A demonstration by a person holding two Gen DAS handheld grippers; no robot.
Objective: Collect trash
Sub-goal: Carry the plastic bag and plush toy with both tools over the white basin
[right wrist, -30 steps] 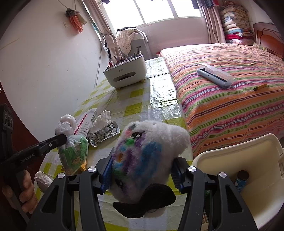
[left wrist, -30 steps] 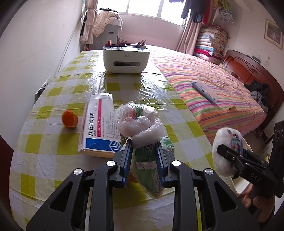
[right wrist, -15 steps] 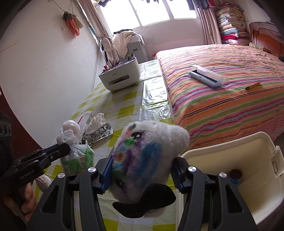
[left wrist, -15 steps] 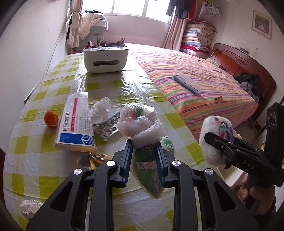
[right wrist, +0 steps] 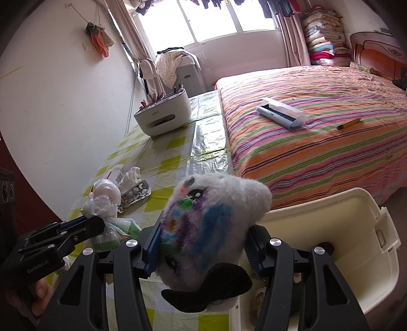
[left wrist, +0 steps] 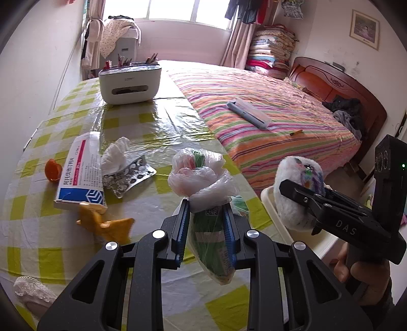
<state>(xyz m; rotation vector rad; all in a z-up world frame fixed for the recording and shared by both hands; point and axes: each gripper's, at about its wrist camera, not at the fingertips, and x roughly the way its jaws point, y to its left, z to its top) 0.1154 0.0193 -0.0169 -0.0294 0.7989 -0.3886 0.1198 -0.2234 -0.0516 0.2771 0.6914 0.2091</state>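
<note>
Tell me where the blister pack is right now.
In the left wrist view, the blister pack lies on the checked table, left of centre, between the medicine box and the held bag.

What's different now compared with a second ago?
Both hand-held grippers have carried their loads sideways toward the white bin: it fills more of the right view, and more table clutter shows in the left view. Unchanged: the left hand-held gripper still pinches the tied plastic bag, the right one the plush toy.

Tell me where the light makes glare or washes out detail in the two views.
Left wrist view: the window is blown out, and glare streaks the plastic table cover. Right wrist view: the window is overexposed, and shiny reflections lie on the table cover.
</note>
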